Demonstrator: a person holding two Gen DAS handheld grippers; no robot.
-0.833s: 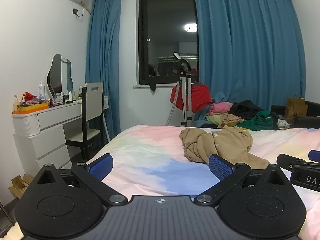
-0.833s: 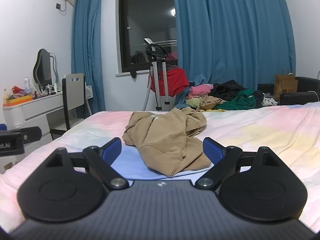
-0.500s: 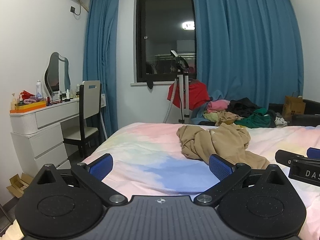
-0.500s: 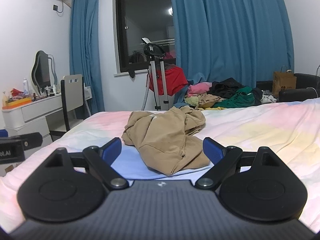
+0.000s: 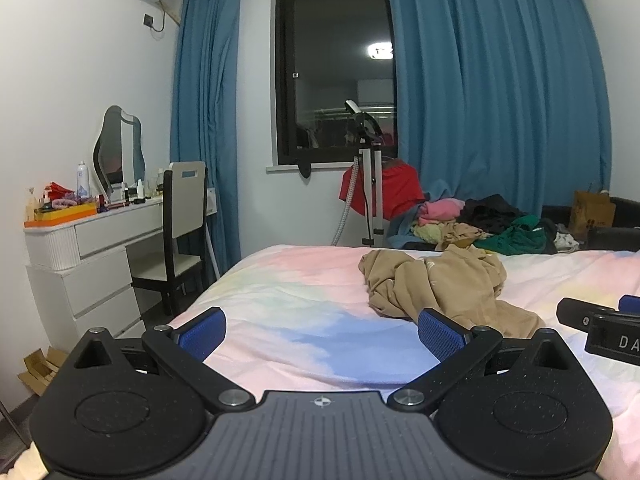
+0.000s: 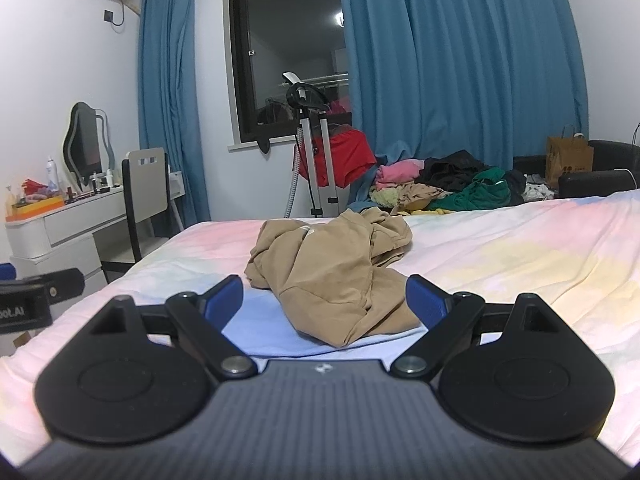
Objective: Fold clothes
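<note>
I see the big bed (image 6: 520, 248) with its soft sheet in pink, blue and yellow. On it lies a tan top (image 6: 340, 276), crumpled in a floppy heap, not folded yet. My left gripper (image 5: 320, 332) and right gripper (image 6: 324, 300) hover wide open, empty, ready to grab it.

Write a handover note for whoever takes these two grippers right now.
Left gripper: open, empty, over the bed's near edge.
Right gripper: open, empty, aimed at the tan garment, not touching it.
Tan garment: crumpled in a heap mid-bed on the pastel cover.
More clothes lie piled beyond the bed, under the blue curtain.
Done: nothing folded yet.
Left: spread the tan garment flat, fold it, then likely the pile.
</note>
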